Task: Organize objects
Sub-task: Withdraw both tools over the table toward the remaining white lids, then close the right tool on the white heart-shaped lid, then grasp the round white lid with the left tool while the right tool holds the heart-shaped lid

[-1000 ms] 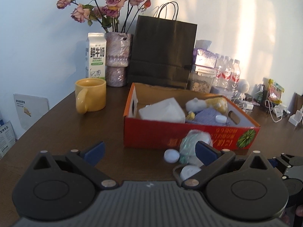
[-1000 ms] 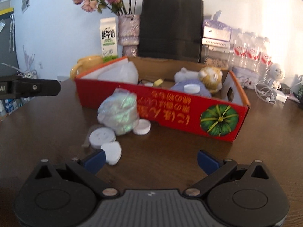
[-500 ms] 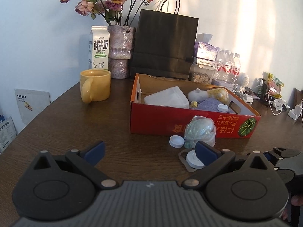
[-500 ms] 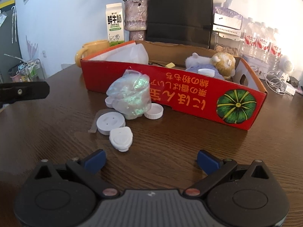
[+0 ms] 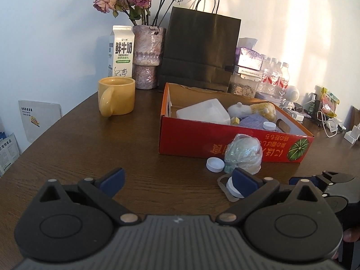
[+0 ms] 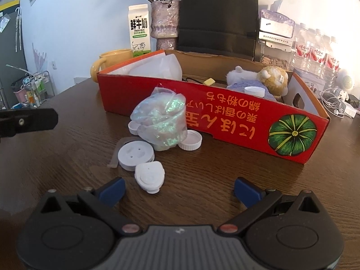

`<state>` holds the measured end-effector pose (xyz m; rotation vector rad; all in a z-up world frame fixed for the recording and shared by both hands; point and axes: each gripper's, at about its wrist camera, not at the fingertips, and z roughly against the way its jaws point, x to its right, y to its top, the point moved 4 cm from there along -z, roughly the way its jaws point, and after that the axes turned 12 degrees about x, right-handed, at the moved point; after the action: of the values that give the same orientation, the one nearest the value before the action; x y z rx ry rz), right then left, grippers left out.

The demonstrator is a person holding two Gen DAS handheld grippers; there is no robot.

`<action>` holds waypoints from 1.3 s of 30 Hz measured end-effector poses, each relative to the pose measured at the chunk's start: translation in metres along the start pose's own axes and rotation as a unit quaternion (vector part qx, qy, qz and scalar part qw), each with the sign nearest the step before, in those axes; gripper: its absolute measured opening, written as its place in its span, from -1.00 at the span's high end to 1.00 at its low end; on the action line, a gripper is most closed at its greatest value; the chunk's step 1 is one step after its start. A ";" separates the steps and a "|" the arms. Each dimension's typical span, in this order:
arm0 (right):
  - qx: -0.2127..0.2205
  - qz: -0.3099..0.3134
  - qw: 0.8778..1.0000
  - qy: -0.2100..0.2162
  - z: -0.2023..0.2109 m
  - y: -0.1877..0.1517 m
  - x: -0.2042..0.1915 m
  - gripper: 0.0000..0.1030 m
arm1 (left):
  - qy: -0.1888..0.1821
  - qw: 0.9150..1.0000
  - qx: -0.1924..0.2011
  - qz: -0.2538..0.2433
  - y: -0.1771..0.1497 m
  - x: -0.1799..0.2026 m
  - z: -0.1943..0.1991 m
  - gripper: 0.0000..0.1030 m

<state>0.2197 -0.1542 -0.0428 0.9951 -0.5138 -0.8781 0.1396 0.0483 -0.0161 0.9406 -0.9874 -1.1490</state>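
Note:
A red cardboard box (image 5: 193, 135) (image 6: 144, 96) sits on the brown table with plush toys (image 6: 267, 78), a white container (image 5: 202, 111) and a white cap inside. In front of it lie a crumpled clear plastic bag (image 6: 160, 121) (image 5: 244, 153), white caps (image 6: 191, 139) (image 5: 215, 164) and two white round discs (image 6: 136, 154) (image 6: 149, 176). My right gripper (image 6: 178, 187) is open, low over the table just short of the discs. My left gripper (image 5: 177, 178) is open too, to the left of the bag, with nothing between its fingers.
A yellow mug (image 5: 117, 99), a milk carton (image 5: 120, 51), a vase of dried roses (image 5: 146, 56) and a black paper bag (image 5: 200, 49) stand behind the box. Water bottles (image 5: 274, 74), cables and chargers crowd the right edge.
Both grippers have pulled back from the box and stayed open; the bag, caps and discs lie where they were.

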 end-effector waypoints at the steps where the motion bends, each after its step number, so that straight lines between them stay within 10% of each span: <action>1: 0.000 0.000 1.000 0.000 0.000 0.000 0.000 -1.00 | 0.000 1.000 0.000 0.000 0.000 0.000 0.000 -1.00; 7: 0.008 0.000 1.000 0.007 0.000 0.003 -0.003 -0.79 | 0.001 1.000 -0.003 0.000 -0.002 0.000 -0.002 -1.00; 15: 0.032 -0.005 0.998 0.055 0.004 0.008 -0.010 0.50 | 0.002 1.000 -0.009 -0.002 -0.006 0.003 -0.006 -1.00; 39: 0.125 -0.017 0.992 -0.012 0.033 0.020 0.021 0.50 | -0.046 0.996 -0.034 -0.068 -0.015 0.061 -0.041 -1.00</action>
<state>0.2160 -0.1829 -0.0100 1.2246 -0.6400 -0.8704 0.1825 -0.0108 -0.0343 0.9181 -0.9634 -1.3414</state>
